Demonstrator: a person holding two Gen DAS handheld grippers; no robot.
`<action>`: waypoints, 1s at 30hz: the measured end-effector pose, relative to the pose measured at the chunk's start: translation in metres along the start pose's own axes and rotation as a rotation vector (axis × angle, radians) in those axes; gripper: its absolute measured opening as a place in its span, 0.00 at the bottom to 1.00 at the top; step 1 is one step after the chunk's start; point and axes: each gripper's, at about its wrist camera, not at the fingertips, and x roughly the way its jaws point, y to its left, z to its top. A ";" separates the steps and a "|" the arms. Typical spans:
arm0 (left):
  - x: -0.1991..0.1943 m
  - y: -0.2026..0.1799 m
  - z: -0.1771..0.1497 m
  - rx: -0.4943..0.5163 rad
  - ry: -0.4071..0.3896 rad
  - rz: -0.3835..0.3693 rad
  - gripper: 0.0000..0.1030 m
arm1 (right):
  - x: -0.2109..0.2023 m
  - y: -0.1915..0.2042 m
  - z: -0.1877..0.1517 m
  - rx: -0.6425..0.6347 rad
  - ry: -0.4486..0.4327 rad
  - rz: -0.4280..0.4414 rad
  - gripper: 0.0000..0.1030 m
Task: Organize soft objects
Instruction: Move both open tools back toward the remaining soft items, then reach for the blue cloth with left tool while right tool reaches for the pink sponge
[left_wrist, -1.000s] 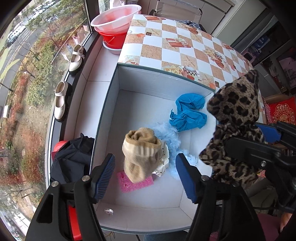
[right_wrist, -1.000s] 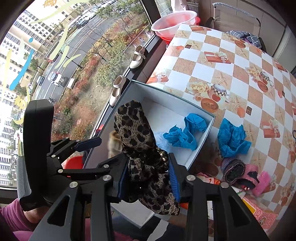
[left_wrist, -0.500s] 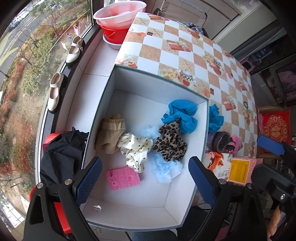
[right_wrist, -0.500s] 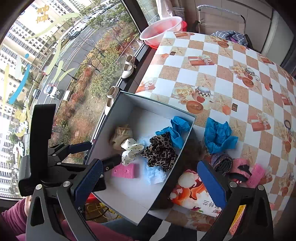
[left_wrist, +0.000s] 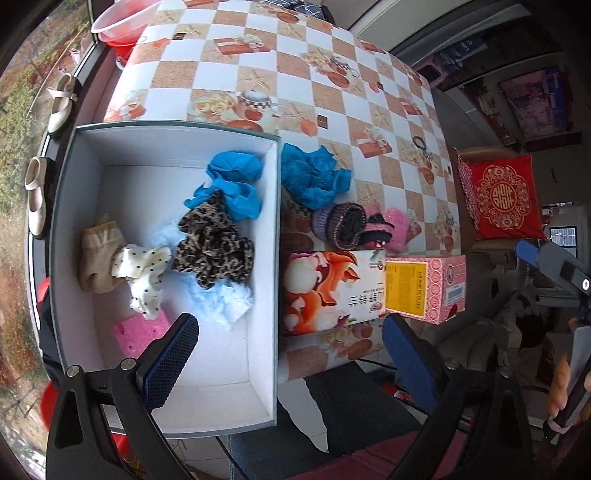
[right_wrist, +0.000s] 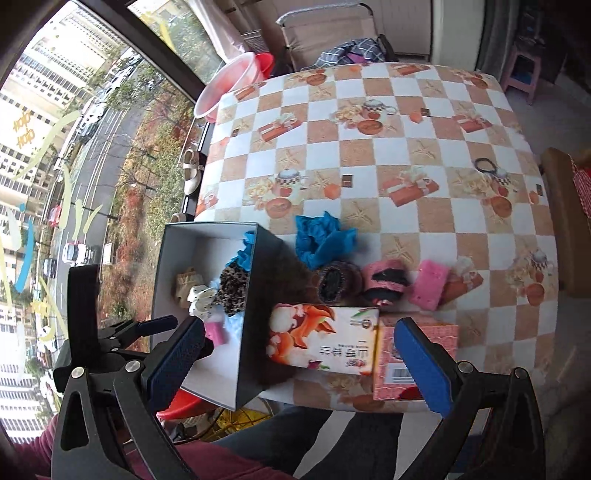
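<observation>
Above the near edge of the table we hold both grippers with nothing in them. Our left gripper (left_wrist: 290, 349) is opening its jaws, already very wide, and nothing lies between them; our right gripper (right_wrist: 310, 362) stands fully spread and is also empty.

We judge that we are between two picks. The white box (left_wrist: 275, 258) already holds several soft things: a leopard cloth (left_wrist: 214, 245), a blue cloth (left_wrist: 232, 184), a beige sock (left_wrist: 98, 254), a dotted cloth (left_wrist: 144, 273) and a pink sponge (left_wrist: 142, 330). On the table, just beside the right wall of the box, wait a crumpled blue cloth (right_wrist: 321, 240), a striped rolled sock (right_wrist: 338, 280), a pink and black roll (right_wrist: 384, 284) and a second pink sponge (right_wrist: 430, 284).

The next move, we think, calls for one gripper to go over the two cartons (right_wrist: 325, 338) and to come down on one of these pieces.

The second sponge is the only piece there with a clear long axis; in the right view it runs almost up the picture, slightly tilted. The rolls are roundish and their open ends face up toward the camera.
</observation>
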 end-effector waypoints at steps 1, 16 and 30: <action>0.002 -0.005 0.002 0.000 0.002 0.001 1.00 | -0.003 -0.013 0.001 0.020 -0.001 -0.013 1.00; 0.028 -0.059 0.036 -0.085 0.019 0.097 0.99 | 0.073 -0.182 0.032 0.120 0.241 -0.094 1.00; 0.169 -0.079 0.162 -0.013 0.223 0.369 0.99 | 0.195 -0.185 0.044 -0.020 0.397 -0.106 1.00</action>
